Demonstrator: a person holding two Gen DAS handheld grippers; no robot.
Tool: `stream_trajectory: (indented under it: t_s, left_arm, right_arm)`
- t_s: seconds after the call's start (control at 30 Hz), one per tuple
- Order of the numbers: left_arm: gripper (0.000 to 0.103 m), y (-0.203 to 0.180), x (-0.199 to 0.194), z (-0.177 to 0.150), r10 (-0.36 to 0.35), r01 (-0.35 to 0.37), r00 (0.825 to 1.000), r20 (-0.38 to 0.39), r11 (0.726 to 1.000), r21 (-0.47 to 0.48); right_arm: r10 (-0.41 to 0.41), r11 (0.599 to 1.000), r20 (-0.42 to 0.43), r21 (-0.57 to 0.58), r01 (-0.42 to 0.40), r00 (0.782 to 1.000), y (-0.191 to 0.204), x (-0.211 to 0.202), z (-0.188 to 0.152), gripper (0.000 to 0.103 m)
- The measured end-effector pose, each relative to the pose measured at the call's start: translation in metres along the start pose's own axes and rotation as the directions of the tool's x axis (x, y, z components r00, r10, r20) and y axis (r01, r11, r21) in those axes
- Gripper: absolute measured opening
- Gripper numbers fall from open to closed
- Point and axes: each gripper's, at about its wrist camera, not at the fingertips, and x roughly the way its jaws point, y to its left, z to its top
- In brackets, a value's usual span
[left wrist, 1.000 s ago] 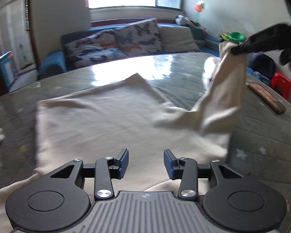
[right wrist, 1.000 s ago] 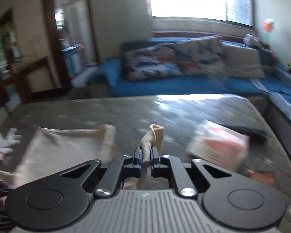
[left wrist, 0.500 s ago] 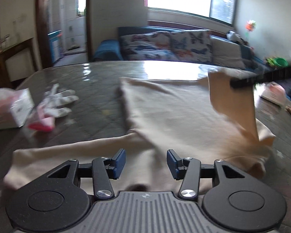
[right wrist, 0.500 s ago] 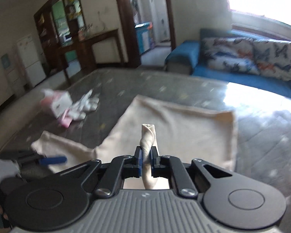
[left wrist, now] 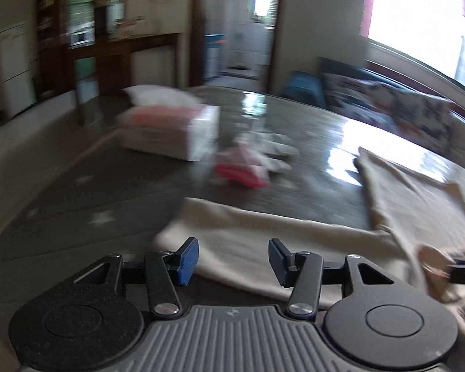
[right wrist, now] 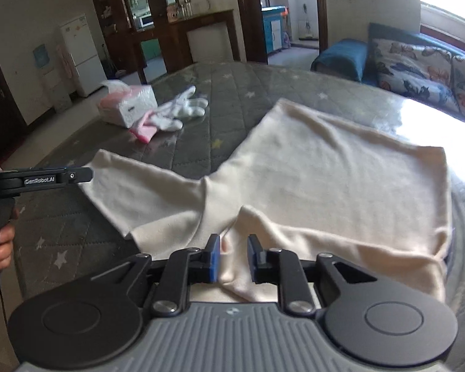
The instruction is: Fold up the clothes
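A cream long-sleeved garment [right wrist: 331, 167] lies flat on the grey star-patterned table cover [right wrist: 201, 93]. One sleeve [right wrist: 325, 241] is folded across its near edge. My right gripper [right wrist: 234, 257] stands open just over that sleeve's end, the cloth lying loose between the fingers. The other sleeve [right wrist: 133, 186] stretches out to the left. In the left wrist view, which is blurred, my left gripper [left wrist: 232, 260] is open low over that sleeve [left wrist: 251, 235], holding nothing. In the right wrist view the left gripper [right wrist: 77, 175] reaches in beside the cuff, with a hand [right wrist: 0, 241] on its grip.
A pink-and-white tissue pack [right wrist: 127, 105], white gloves [right wrist: 183, 108] and a small pink item [right wrist: 142, 130] lie on the table beyond the left sleeve. A blue sofa with butterfly cushions [right wrist: 418, 71] stands behind the table. Cabinets and a fridge line the far wall.
The right gripper carried the sleeve across the garment, lowered it and opened, letting it go. The left gripper swung left to the outstretched sleeve, still open.
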Motion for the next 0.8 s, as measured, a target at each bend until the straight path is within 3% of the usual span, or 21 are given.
stream_trajectory:
  t_s: [0.2, 0.4, 0.47, 0.63, 0.7, 0.8]
  left_arm:
    - [0.059, 0.025, 0.010, -0.003, 0.077, -0.080, 0.996, -0.038, 0.993, -0.088]
    - [0.057, 0.024, 0.021, -0.004, 0.079, -0.083, 0.995, -0.058, 0.993, -0.079]
    - [0.052, 0.022, 0.024, -0.002, 0.078, -0.081, 0.996, -0.053, 0.994, -0.074]
    - [0.019, 0.016, 0.028, -0.001, 0.075, -0.077, 0.997, -0.036, 0.994, -0.080]
    - [0.010, 0.010, 0.020, 0.004, 0.041, -0.042, 0.999, -0.014, 0.995, -0.086]
    - [0.007, -0.006, 0.001, 0.015, -0.035, 0.038, 0.999, 0.040, 0.997, -0.072]
  right_arm:
    - [-0.014, 1.000, -0.001, -0.028, 0.014, 1.000, 0.001, 0.008, -0.001, 0.018]
    - [-0.028, 0.998, -0.001, -0.056, 0.028, 1.000, 0.002, 0.016, -0.001, 0.018]
    - [-0.033, 0.997, -0.002, -0.065, 0.032, 0.999, 0.002, 0.019, -0.001, 0.018]
    - [-0.020, 0.996, -0.039, -0.087, 0.016, 0.999, 0.002, 0.033, -0.004, 0.018]
    - [-0.011, 0.995, -0.031, -0.104, 0.008, 0.999, 0.003, 0.026, -0.005, 0.018]
    - [-0.017, 0.995, -0.010, -0.097, 0.016, 1.000, -0.006, 0.008, -0.005, 0.018]
